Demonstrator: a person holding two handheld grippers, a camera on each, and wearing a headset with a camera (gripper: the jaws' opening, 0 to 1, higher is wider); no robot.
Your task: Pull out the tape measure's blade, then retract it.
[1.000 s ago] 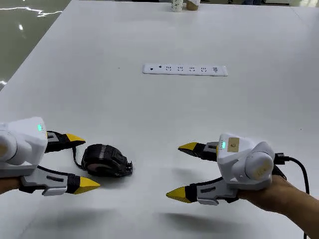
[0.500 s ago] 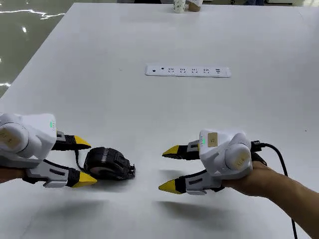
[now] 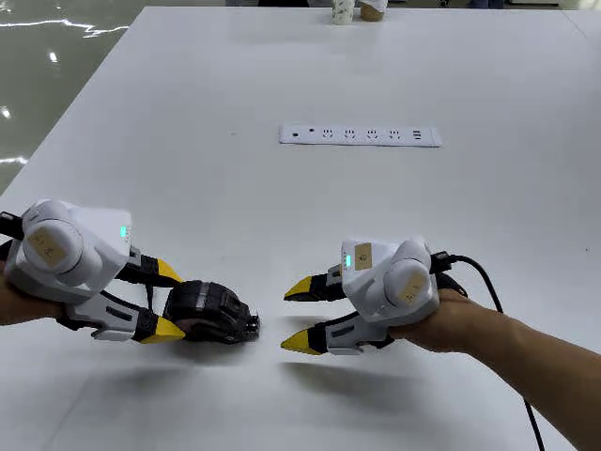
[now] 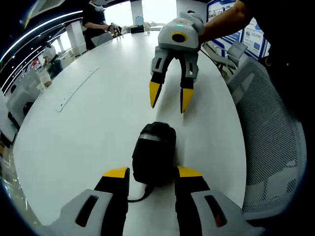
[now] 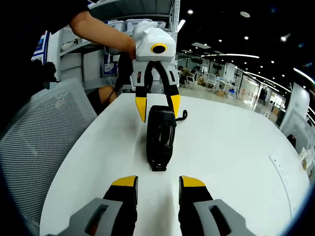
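Note:
A black tape measure stands on the white table, its blade tip pointing right. My left gripper has closed its yellow-tipped jaws on the rear of the case, one finger on each side; the left gripper view shows the tape measure held between them. My right gripper hovers open a short way right of the blade tip, facing it. In the right gripper view the tape measure lies just ahead of the open jaws, with the left gripper behind it.
A white power strip lies flat at mid-table, well beyond both grippers. Two cups stand at the far edge. The table's left edge runs diagonally by a glossy floor. A mesh chair stands beside the table.
My left gripper slid right and narrowed its jaws onto the tape measure. My right gripper moved left toward the blade tip and its jaws drew closer together.

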